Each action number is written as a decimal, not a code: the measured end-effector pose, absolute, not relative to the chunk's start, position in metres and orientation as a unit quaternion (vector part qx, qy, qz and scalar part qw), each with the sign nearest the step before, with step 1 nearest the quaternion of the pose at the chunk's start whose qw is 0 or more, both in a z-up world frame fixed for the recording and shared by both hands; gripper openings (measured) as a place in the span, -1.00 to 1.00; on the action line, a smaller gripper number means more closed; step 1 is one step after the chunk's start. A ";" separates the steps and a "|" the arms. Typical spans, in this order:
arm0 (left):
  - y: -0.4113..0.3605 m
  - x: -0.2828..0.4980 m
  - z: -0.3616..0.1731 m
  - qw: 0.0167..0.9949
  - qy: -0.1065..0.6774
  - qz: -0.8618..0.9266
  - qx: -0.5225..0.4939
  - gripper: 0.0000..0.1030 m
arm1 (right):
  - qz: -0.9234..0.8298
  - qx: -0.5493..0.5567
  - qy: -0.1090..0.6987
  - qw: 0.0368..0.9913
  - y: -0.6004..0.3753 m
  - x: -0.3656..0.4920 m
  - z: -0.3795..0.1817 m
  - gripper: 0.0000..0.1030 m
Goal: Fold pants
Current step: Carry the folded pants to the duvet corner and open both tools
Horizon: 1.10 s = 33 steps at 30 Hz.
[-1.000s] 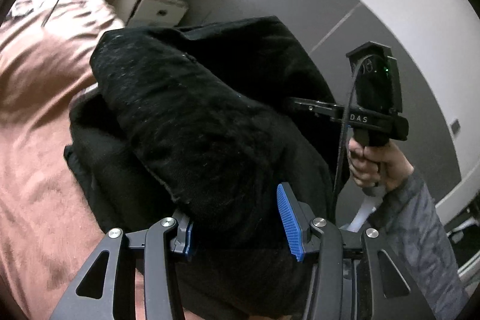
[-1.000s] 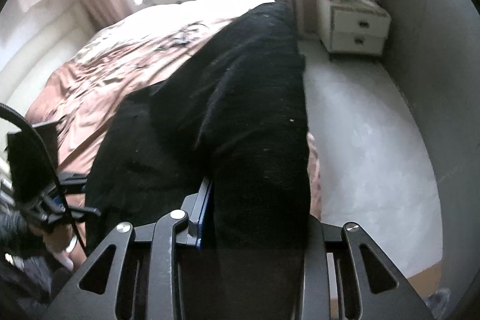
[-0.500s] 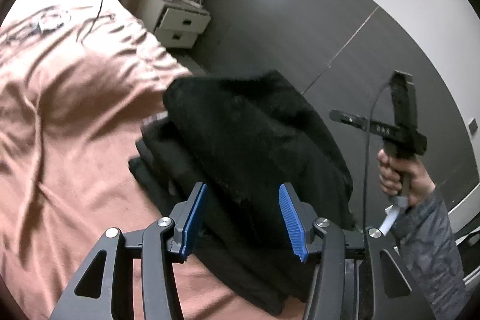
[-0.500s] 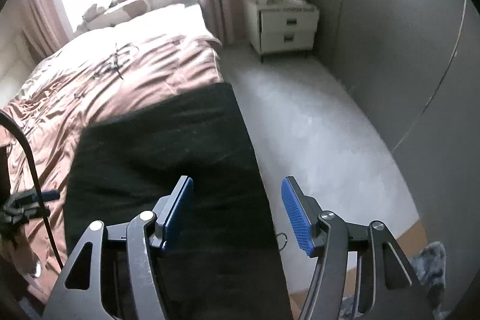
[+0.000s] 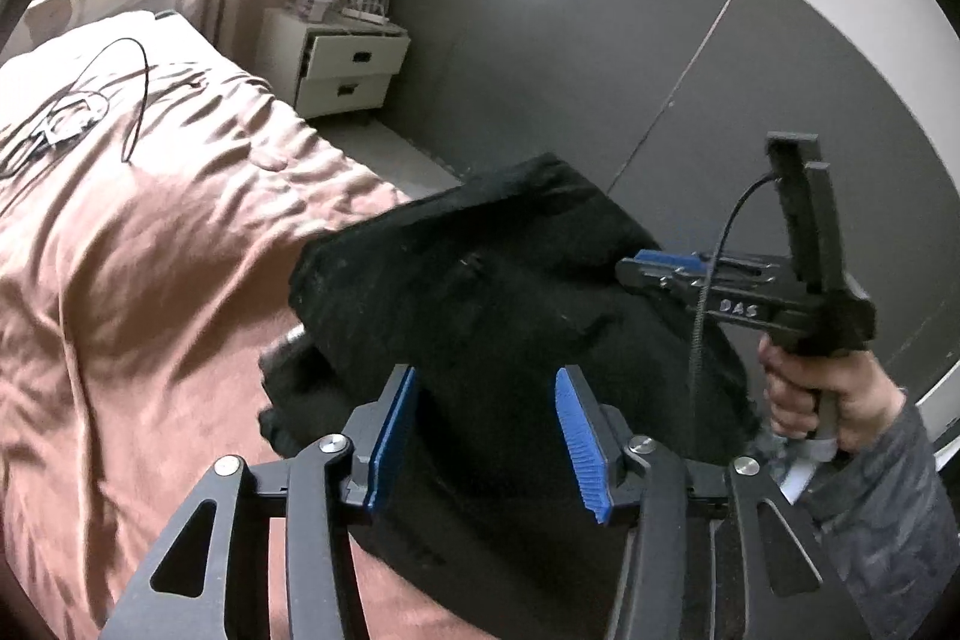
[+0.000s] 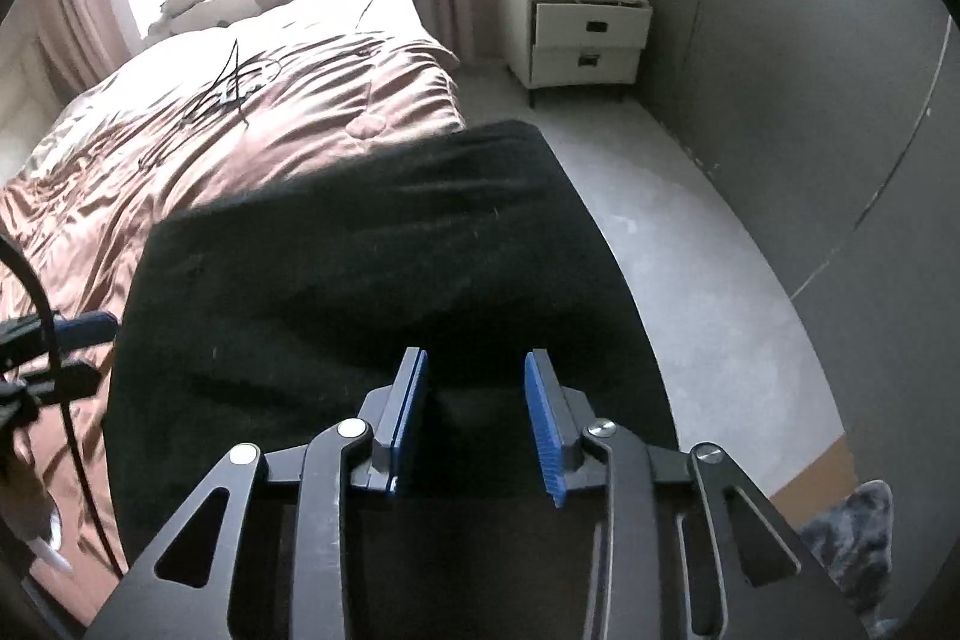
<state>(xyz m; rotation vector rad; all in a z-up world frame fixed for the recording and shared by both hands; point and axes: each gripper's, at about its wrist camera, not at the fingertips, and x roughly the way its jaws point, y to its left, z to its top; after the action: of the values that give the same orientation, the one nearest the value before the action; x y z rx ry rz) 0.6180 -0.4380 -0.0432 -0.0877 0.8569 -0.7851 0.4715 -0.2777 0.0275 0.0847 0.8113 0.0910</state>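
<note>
Pants (image 5: 498,292), black and folded into a thick stack, lie at the edge of the pink bed (image 5: 150,244) nearest the grey floor (image 6: 690,244). The left gripper (image 5: 486,430) hangs over them, jaws closing but unclenched, pads clear of the cloth. The right gripper (image 6: 477,412), held in a hand (image 5: 828,400), is likewise closing above the stack, gripping nothing.

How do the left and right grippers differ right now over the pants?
The left gripper has its jaws wider apart than the right gripper, whose jaws are closing faster. The left gripper sits by the bed-side edge of the black pants; the right gripper sits by the floor-side edge. Shared: both have blue pads, point down at the folded pants, and pinch nothing.
</note>
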 end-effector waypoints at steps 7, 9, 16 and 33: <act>-0.443 0.657 -0.056 0.841 0.417 -0.343 -0.040 -0.18 | 0.030 0.066 0.406 0.911 -0.277 0.532 0.019 -0.50; -0.442 0.665 -0.060 0.846 0.421 -0.326 -0.038 -0.18 | 0.028 0.077 0.409 0.909 -0.277 0.546 0.017 -0.50; -0.439 0.679 -0.074 0.839 0.437 -0.321 -0.051 -0.18 | 0.013 0.094 0.439 0.893 -0.272 0.602 -0.008 -0.50; -0.456 0.620 -0.038 0.838 0.432 -0.332 -0.034 -0.18 | 0.018 0.076 0.446 0.892 -0.290 0.500 0.019 -0.50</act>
<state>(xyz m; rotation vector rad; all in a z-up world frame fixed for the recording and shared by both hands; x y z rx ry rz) 0.6197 -0.4556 -0.0380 -0.0712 0.9132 -0.7018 0.5003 -0.2898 0.0193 0.1579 0.9257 0.0380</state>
